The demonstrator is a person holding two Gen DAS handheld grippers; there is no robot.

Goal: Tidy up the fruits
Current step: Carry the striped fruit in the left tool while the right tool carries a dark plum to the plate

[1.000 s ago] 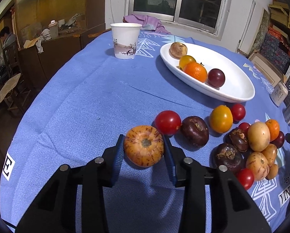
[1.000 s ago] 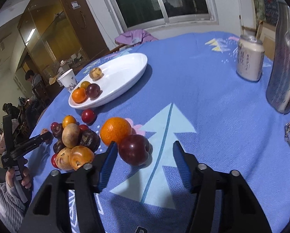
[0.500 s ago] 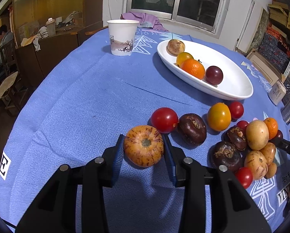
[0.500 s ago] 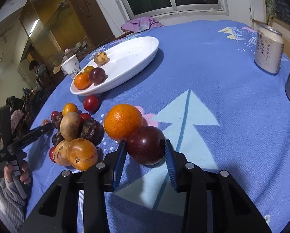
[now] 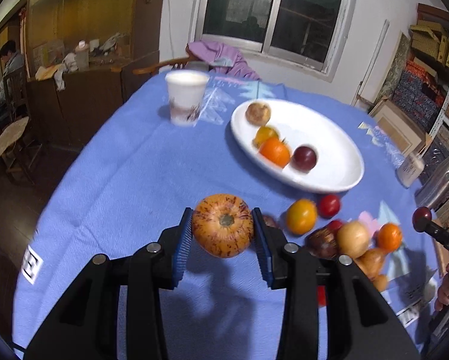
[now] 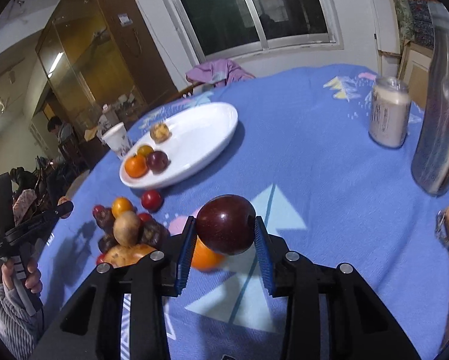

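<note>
Left wrist view: left gripper jaws grasp the speckled orange fruit above the counter; open cloth at 10 o'clock, white dish at 1 o'clock.

Right wrist view: right gripper jaws, just closing, clench the dark plum; clear cloth toward 1 o'clock.

We note an orange fruit with dark red speckles between blue pads; a deep maroon plum; a white oval dish; a blue tablecloth with pale triangle motifs; a white cup.
</note>
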